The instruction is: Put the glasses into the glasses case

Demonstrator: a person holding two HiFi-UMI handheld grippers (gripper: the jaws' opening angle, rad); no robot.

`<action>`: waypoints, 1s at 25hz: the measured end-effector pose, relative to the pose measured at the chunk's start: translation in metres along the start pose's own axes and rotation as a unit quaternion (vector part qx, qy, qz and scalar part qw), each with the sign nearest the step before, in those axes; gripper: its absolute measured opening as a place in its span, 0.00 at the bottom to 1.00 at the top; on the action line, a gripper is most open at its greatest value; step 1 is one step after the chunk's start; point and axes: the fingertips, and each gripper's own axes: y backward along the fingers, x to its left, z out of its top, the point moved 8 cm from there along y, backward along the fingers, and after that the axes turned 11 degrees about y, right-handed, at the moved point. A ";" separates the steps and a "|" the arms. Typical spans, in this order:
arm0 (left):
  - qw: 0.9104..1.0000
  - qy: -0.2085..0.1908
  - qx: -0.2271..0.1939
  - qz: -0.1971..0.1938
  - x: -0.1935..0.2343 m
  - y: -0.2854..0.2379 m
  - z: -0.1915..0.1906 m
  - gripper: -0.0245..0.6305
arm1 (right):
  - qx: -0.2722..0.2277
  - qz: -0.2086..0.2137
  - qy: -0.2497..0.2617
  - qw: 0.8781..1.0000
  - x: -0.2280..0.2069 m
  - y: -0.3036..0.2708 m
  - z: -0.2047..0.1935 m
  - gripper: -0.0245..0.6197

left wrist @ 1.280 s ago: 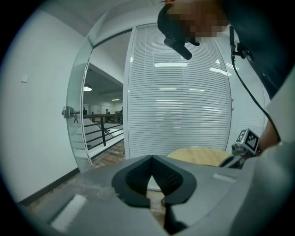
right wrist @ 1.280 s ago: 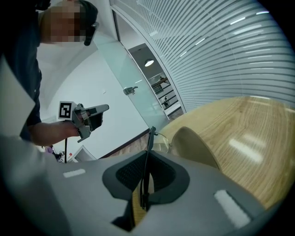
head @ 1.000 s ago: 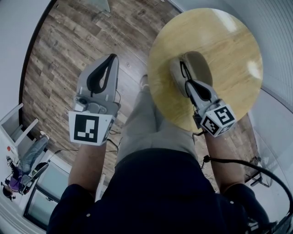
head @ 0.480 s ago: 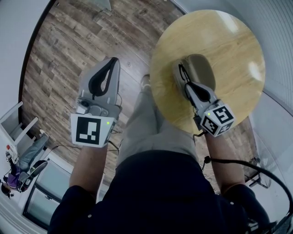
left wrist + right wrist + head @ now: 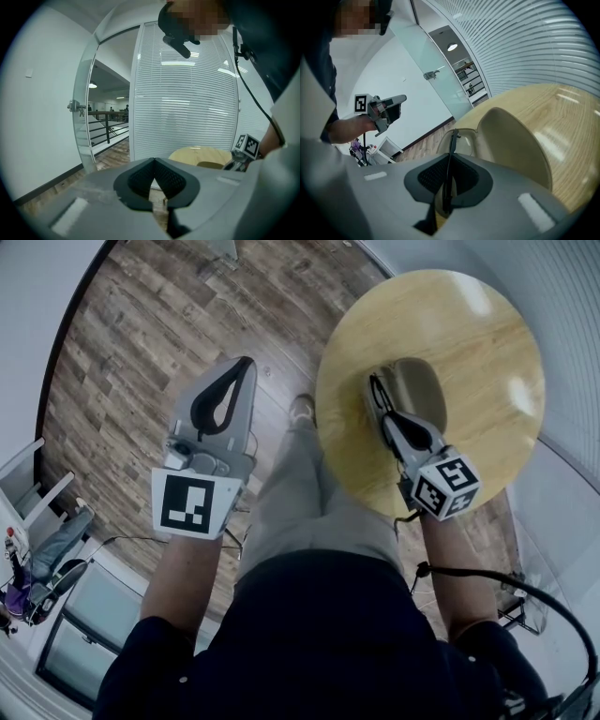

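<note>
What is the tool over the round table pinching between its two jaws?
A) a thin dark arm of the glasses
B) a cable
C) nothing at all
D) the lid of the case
A: the right gripper view shows the right gripper shut on the thin dark arm of the glasses, above the open glasses case.

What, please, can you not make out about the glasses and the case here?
Lenses of the glasses: head view, too small, partly under the right gripper.
Whether the glasses rest in the glasses case: right gripper view, the gripper's body hides the case's near end.
Table legs: head view, under the tabletop.
</note>
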 end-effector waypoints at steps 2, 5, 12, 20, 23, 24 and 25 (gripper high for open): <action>1.000 0.001 -0.002 0.002 0.001 0.002 0.000 0.04 | 0.006 0.001 0.000 1.000 0.000 0.000 0.000 0.08; 1.000 0.003 -0.005 0.005 0.002 0.005 -0.001 0.04 | 0.013 0.001 0.000 1.000 -0.001 -0.002 0.000 0.08; 1.000 0.002 -0.012 0.011 0.005 0.013 0.000 0.04 | 0.025 -0.005 -0.009 1.000 -0.001 -0.006 -0.002 0.09; 1.000 -0.004 -0.031 0.005 -0.002 0.027 0.015 0.04 | 0.018 -0.020 -0.007 1.000 0.008 0.009 0.007 0.23; 0.999 -0.010 -0.041 0.002 -0.008 0.035 0.023 0.04 | 0.008 -0.028 -0.001 1.000 0.014 0.019 0.011 0.23; 0.999 -0.012 -0.044 0.000 -0.010 0.039 0.026 0.04 | 0.004 -0.030 0.001 1.000 0.016 0.023 0.014 0.23; 0.999 -0.013 -0.046 -0.002 -0.012 0.042 0.030 0.04 | 0.000 -0.032 0.003 0.999 0.019 0.026 0.017 0.23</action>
